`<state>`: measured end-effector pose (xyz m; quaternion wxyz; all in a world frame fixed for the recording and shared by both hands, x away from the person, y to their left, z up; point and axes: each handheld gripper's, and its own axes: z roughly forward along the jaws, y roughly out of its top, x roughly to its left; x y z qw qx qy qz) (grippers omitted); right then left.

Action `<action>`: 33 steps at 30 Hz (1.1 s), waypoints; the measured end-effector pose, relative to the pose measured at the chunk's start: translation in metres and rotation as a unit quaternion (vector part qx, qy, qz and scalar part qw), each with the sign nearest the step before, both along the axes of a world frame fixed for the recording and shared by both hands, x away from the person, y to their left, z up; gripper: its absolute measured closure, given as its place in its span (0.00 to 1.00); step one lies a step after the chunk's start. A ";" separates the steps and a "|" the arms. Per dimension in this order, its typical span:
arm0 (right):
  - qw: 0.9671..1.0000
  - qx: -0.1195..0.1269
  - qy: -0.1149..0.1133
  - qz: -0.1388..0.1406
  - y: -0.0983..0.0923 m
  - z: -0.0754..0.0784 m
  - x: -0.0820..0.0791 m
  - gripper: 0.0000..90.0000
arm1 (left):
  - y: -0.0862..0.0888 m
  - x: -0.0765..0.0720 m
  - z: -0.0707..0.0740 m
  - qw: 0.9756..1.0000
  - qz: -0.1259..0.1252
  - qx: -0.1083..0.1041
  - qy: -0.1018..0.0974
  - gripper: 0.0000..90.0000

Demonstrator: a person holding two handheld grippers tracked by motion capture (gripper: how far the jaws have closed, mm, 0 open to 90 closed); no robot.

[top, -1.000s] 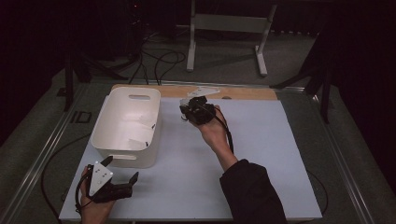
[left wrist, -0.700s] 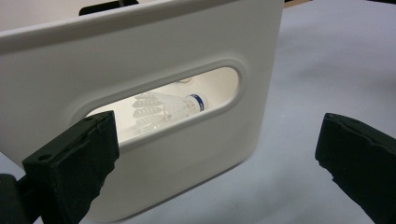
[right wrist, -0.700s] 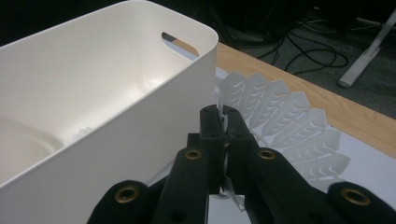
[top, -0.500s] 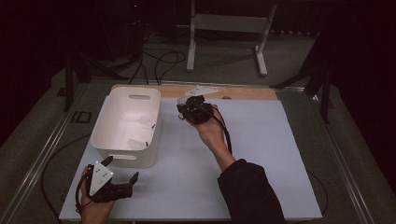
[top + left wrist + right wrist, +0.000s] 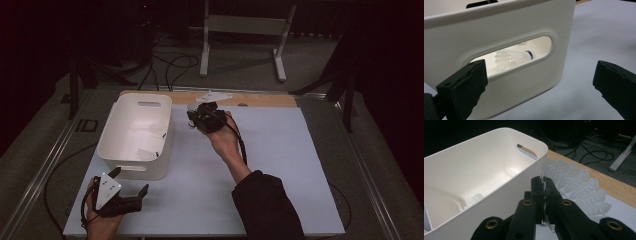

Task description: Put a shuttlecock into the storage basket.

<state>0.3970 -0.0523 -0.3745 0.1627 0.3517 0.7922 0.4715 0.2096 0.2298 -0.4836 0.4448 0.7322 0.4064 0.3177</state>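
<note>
On the pale table mat (image 5: 280, 165), the white bin (image 5: 135, 135) flanks the right gripper (image 5: 543, 182), jaws pinching what looks like a shuttlecock (image 5: 579, 187).

Tabletop (image 5: 280, 165): I see a pale sheet over it, wood strip bare at the far edge.
On it: white bin (image 5: 134, 134), left side.

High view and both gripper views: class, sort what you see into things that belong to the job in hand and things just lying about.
In the job:
- right gripper, shut on a shuttlecock
- white bin, shuttlecocks inside
- left gripper, open near the bin

Lying about:
- cables on the floor
- metal stand
- wooden board
</note>
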 end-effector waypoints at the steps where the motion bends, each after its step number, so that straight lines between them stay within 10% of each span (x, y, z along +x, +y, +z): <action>1: 1.000 0.000 0.000 0.000 0.000 0.001 0.000 0.99 | 0.000 0.000 0.000 1.000 0.000 0.000 0.000 0.00; 33: 1.000 0.014 -0.009 0.014 0.009 0.015 -0.005 0.99 | 0.000 0.000 0.000 1.000 0.001 0.001 -0.001 0.00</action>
